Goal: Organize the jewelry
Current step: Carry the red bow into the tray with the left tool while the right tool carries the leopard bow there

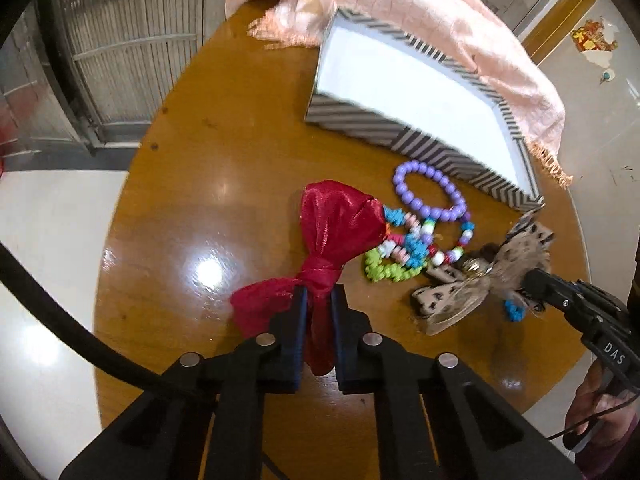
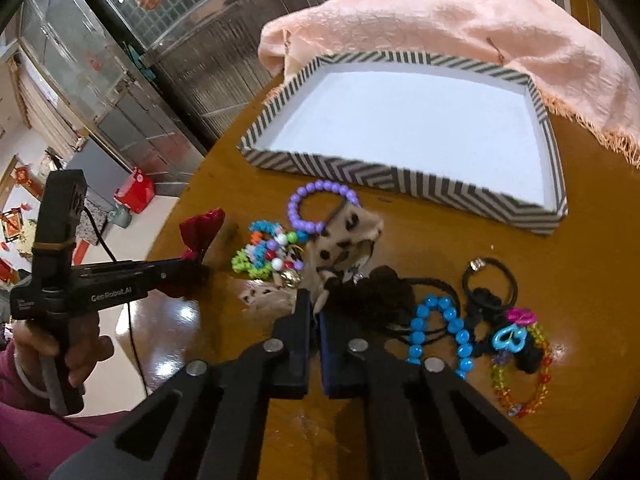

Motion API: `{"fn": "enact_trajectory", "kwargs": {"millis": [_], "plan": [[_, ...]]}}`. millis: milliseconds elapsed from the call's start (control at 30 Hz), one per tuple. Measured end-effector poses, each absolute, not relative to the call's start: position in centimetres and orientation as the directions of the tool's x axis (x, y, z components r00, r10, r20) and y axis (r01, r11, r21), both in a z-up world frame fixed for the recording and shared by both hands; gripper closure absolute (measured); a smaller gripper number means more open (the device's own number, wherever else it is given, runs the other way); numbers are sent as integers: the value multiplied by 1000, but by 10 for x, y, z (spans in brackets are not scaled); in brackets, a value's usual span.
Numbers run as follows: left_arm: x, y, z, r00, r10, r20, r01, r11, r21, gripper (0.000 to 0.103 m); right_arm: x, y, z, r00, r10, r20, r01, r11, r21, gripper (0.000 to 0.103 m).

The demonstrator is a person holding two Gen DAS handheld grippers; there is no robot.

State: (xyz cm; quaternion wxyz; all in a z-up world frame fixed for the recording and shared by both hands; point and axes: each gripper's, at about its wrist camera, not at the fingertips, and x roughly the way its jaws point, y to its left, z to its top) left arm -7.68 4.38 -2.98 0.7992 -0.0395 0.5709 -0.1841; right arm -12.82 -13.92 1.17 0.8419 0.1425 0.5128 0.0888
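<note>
White letters "DAS" sit on the right gripper [image 1: 538, 284], a black handheld two-finger tool; "GeeRobot.AI" runs along the matching black left gripper [image 2: 196, 270].

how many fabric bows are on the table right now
2. The red satin bow lies left of the bead pile, pinched by the left gripper. The leopard-print bow lies right of the beads, in the right gripper. Others may hide under the tangle.

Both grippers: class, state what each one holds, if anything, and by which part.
The left gripper pinches the red bow near its knot. The right gripper pinches the leopard-print bow at a fabric edge.
</note>
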Motion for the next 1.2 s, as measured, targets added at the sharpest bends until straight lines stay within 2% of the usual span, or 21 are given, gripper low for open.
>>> {"fn": "enact_trajectory", "kwargs": {"millis": [167, 300, 333, 367, 433, 633, 700, 733, 767, 1200], "plan": [[-70, 51, -4, 338, -347, -875, 260, 928, -267, 101, -127, -152, 38, 494, 326, -806, -18, 931, 365, 100], [-65, 51, 2, 359, -344, -867, 259, 930, -262, 101, -124, -158, 32, 480, 293, -827, 14, 940, 341, 97], [-65, 49, 2, 360, -341, -868, 259, 931, -258, 101, -124, -160, 28, 468, 282, -837, 33, 941, 336, 82], [-65, 48, 1, 360, -339, -869, 258, 931, -257, 101, -124, -161, 25, 458, 273, -846, 48, 943, 331, 54], [-64, 47, -1, 351, -339, -873, 254, 932, -259, 101, -126, -162, 18, 456, 271, -848, 58, 941, 332, 36], [-63, 39, -7, 333, -335, -881, 253, 932, -259, 101, -115, -133, -10, 402, 297, -866, -8, 947, 321, 37], [-63, 35, -7, 335, -332, -882, 260, 932, -252, 101, -111, -125, -18, 406, 307, -861, -28, 946, 324, 58], [-63, 34, -6, 337, -331, -882, 264, 932, -249, 101, -110, -126, -22, 397, 321, -860, -23, 940, 340, 91], [-64, 34, -5, 339, -330, -881, 266, 932, -246, 101, -109, -129, -23, 389, 344, -854, -6, 929, 371, 97], [-45, 25, 22, 395, -338, -854, 290, 928, -233, 101, -108, -177, 49, 509, 432, -745, -8, 867, 498, 99]]}}
